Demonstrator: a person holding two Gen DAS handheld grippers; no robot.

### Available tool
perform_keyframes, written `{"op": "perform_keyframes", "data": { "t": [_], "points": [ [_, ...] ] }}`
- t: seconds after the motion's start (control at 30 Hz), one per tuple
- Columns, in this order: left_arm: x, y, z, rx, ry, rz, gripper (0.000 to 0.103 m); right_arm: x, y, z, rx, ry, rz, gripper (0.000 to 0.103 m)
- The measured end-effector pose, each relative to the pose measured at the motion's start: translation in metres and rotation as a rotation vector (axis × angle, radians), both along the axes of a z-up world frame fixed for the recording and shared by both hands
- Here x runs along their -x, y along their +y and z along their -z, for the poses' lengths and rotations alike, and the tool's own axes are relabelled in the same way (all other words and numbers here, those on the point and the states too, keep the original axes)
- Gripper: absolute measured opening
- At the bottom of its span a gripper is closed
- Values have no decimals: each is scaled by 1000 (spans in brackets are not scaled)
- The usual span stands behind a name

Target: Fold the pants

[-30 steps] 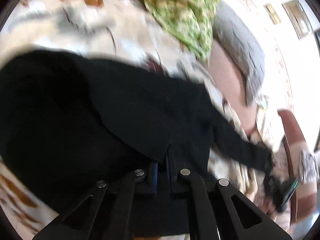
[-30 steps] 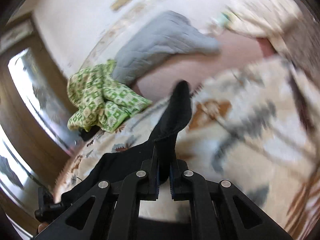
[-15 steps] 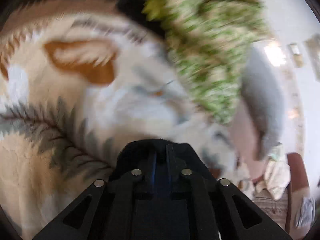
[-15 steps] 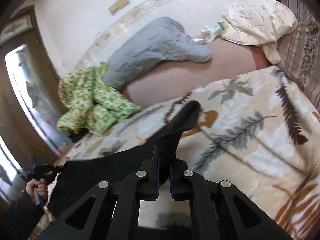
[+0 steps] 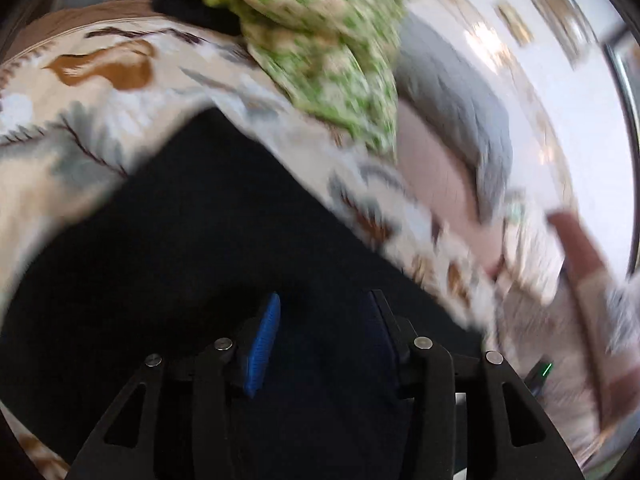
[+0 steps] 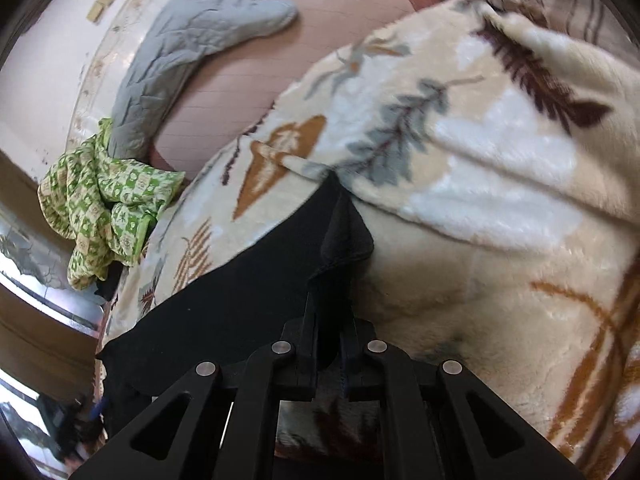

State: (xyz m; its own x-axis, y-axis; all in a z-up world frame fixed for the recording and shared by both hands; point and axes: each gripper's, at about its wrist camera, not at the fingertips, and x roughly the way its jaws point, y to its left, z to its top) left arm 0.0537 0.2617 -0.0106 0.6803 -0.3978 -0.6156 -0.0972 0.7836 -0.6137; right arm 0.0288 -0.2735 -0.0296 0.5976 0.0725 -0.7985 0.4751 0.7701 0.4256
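Note:
Black pants [image 5: 224, 232] lie spread on a cream leaf-patterned blanket [image 5: 80, 120]. My left gripper [image 5: 322, 312] is open just above the black cloth, its blue pads apart with nothing between them. In the right wrist view the pants [image 6: 240, 300] stretch from the lower left to my right gripper [image 6: 330, 304], which is shut on a bunched end of the pants [image 6: 340, 232] low over the blanket [image 6: 480, 160].
A green patterned cloth [image 6: 104, 200] lies bunched at the blanket's far edge, also in the left wrist view [image 5: 328, 48]. A grey quilted pad [image 6: 192, 36] lies on the pink mattress [image 6: 320, 28]. A striped pillow [image 6: 568, 0] sits at the far right.
My left gripper has opened and let go of the pants, which now lie flat beneath it. My right gripper has lowered toward the blanket, still holding its end.

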Motion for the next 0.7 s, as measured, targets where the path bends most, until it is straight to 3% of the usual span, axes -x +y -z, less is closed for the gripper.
{"op": "perform_keyframes", "data": {
  "t": [0.07, 0.13, 0.23, 0.33, 0.47, 0.57, 0.6, 0.63, 0.7],
  "points": [
    [-2, -16, 16, -94, 28, 4, 45, 3, -2, -5, 15, -4, 13, 11],
    [3, -26, 20, -174, -32, -1, 46, 13, -5, -16, 107, 10, 67, 19],
    [13, -42, 20, -282, -107, 21, 55, 29, -19, -33, 202, 15, 160, 19],
    [24, -50, 22, -308, -135, 49, 65, 39, -16, -56, 250, -48, 151, 19],
    [28, -50, 26, -301, -149, 47, 65, 11, 42, -65, 287, -131, -192, 18],
    [17, -50, 35, -286, -154, 48, 65, -5, 59, -43, 323, -28, -254, 16],
    [18, -50, 35, -284, -155, 48, 65, -11, 53, -20, 314, 94, -235, 15],
    [15, -51, 35, -284, -155, 48, 65, -12, 49, -7, 300, 149, -225, 15],
    [12, -51, 34, -286, -152, 49, 65, -9, 46, -9, 280, 95, -209, 17]
  ]
}}
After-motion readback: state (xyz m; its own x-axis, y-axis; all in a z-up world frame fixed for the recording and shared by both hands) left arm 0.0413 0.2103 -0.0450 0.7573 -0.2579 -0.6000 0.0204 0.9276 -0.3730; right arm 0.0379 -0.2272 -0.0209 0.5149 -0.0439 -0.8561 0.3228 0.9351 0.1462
